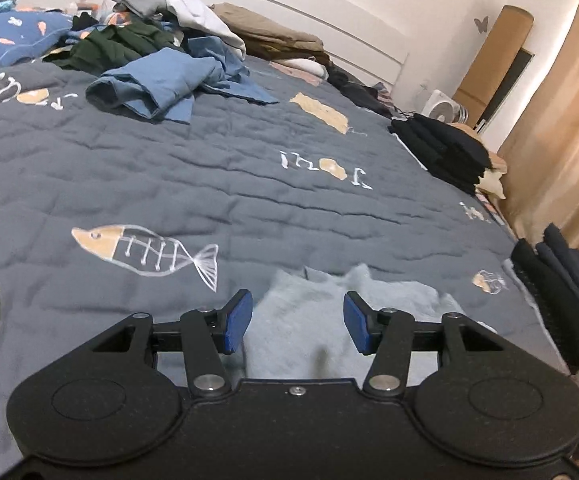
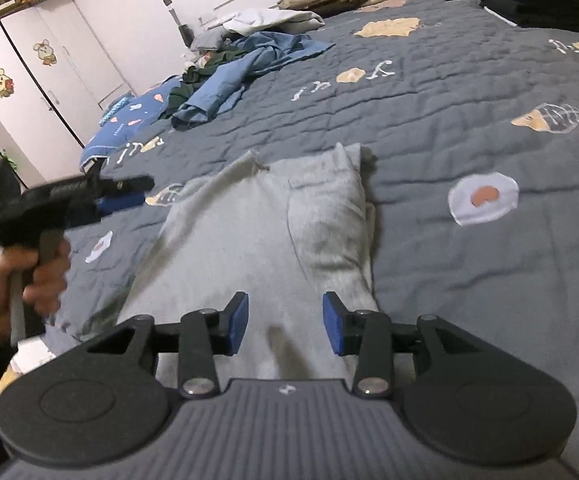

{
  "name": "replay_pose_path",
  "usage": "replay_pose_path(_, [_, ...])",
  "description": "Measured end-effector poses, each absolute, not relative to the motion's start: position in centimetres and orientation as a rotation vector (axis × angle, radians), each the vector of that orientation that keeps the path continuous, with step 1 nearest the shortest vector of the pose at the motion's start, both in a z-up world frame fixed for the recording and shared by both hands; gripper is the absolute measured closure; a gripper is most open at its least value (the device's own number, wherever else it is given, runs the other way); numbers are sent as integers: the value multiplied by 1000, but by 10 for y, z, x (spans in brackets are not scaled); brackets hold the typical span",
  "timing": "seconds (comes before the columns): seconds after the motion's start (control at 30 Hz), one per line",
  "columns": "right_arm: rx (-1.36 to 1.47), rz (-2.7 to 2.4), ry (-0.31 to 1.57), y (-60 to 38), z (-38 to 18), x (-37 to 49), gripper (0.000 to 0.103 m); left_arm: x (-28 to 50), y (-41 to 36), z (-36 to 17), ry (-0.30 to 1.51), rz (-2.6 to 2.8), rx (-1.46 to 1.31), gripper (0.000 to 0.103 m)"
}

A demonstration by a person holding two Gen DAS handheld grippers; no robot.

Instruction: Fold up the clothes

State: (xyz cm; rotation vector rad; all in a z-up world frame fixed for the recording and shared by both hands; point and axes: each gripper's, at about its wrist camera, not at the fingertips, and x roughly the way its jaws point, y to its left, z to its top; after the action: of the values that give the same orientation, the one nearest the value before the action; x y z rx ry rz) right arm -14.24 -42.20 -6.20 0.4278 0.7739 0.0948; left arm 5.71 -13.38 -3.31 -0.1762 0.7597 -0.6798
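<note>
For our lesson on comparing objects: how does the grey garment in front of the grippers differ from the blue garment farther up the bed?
The grey garment lies spread flat; the blue garment lies crumpled. The grey garment lies alone; the blue garment lies against a heap of other clothes. Both lie on the quilt.

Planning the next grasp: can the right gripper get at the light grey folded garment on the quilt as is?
Probably yes. The right gripper hangs open directly over the light grey folded garment, nothing between them; the left gripper sits off to the side.

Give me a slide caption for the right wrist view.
Right gripper open above folded grey garment on fish-print bedspread; left gripper alongside.
</note>
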Motion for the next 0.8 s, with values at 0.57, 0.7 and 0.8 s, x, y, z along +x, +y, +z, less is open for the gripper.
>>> replay_pose_path(0.57, [477, 96, 881, -422, -89, -163, 95, 101, -162, -79, 897, -706, -175, 91])
replay_pose_path(0.7, [517, 104, 863, -429, -85, -171, 100, 102, -156, -72, 851, -686, -184, 96])
replay_pose_path(0.8, [529, 103, 849, -434, -81, -176, 101, 105, -153, -67, 823, -671, -212, 96])
